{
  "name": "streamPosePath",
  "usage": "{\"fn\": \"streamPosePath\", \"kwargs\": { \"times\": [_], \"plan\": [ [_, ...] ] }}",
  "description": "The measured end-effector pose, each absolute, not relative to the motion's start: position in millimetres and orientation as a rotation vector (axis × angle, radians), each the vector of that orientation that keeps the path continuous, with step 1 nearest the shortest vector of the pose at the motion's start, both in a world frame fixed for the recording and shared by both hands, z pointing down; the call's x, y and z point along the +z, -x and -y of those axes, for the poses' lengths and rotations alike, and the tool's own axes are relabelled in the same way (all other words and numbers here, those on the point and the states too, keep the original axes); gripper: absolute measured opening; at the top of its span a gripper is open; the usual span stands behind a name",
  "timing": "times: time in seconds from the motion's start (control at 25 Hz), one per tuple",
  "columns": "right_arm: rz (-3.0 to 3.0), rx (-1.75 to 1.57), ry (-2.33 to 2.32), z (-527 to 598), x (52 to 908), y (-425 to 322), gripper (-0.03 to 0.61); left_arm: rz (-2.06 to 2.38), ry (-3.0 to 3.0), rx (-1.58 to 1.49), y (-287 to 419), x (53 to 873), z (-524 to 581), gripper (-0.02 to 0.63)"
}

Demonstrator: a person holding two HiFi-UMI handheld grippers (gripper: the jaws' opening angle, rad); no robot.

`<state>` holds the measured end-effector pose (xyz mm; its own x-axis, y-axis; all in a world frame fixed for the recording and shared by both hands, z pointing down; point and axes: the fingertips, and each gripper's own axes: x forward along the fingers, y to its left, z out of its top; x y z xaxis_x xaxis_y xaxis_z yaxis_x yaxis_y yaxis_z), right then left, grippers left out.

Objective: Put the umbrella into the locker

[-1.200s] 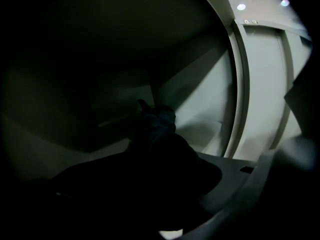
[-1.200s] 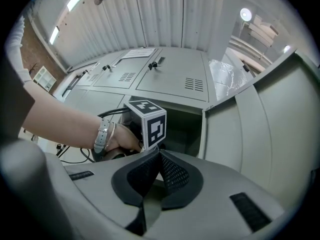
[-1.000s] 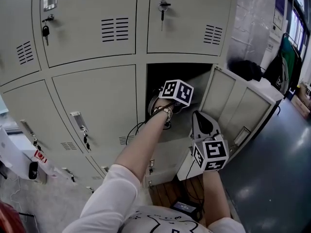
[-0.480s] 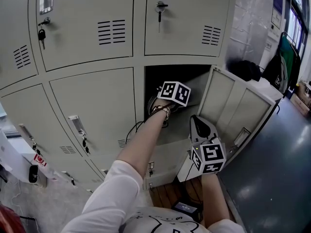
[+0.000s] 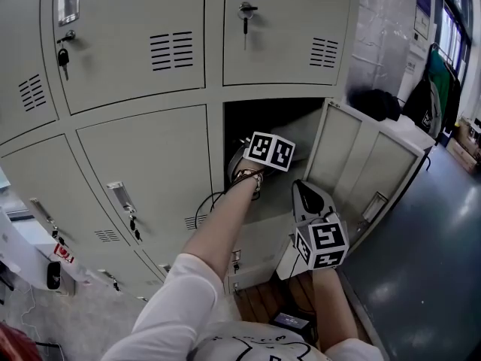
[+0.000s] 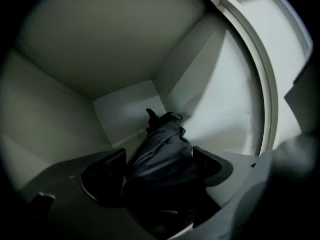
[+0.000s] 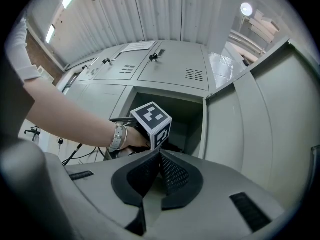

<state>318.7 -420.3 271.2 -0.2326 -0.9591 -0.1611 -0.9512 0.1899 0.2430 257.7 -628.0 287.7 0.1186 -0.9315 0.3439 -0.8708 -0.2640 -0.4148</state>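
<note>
Left gripper (image 6: 159, 166) is reached into the open locker (image 5: 274, 115); from the head view we only see its marker cube (image 5: 270, 150) and the forearm at the locker mouth. Its jaws have just been opening and now stand wide, with the umbrella (image 6: 162, 149) between them. The pads don't look clamped on it, though we can't tell if the fabric brushes them. The umbrella is dark and folded, fully inside the locker, its far end pointing at the locker's back corner and its near end low between the jaws. The locker door (image 5: 361, 171) is swung out to the right of the opening. Right gripper (image 7: 159, 171) is outside the locker, just below and in front of the opening, beside the door. Its jaws are closed together with nothing between them, and it points up toward the locker mouth. There is a wristband (image 7: 118, 137) on the left wrist at the locker edge. Keys (image 5: 244, 13) hang in the doors above the locker.
</note>
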Motion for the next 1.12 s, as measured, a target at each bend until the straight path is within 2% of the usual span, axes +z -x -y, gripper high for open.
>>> {"fn": "streamPosePath", "kwargs": {
  "times": [0.36, 0.72, 0.96, 1.12],
  "plan": [
    [2.392, -0.437, -1.959, 408, 276, -316, 0.021, -1.658, 2.237, -0.715, -276, 270, 589, 0.459],
    [2.401, -0.449, -2.026, 391, 270, -322, 0.021, -1.528, 2.342, -0.494, -292, 254, 538, 0.445],
    [2.403, -0.444, -2.035, 384, 272, -320, 0.021, -1.475, 2.418, -0.379, -283, 253, 504, 0.385],
    [2.440, -0.413, -2.034, 379, 273, -320, 0.021, -1.412, 2.459, -0.277, -278, 245, 481, 0.300]
  ]
}}
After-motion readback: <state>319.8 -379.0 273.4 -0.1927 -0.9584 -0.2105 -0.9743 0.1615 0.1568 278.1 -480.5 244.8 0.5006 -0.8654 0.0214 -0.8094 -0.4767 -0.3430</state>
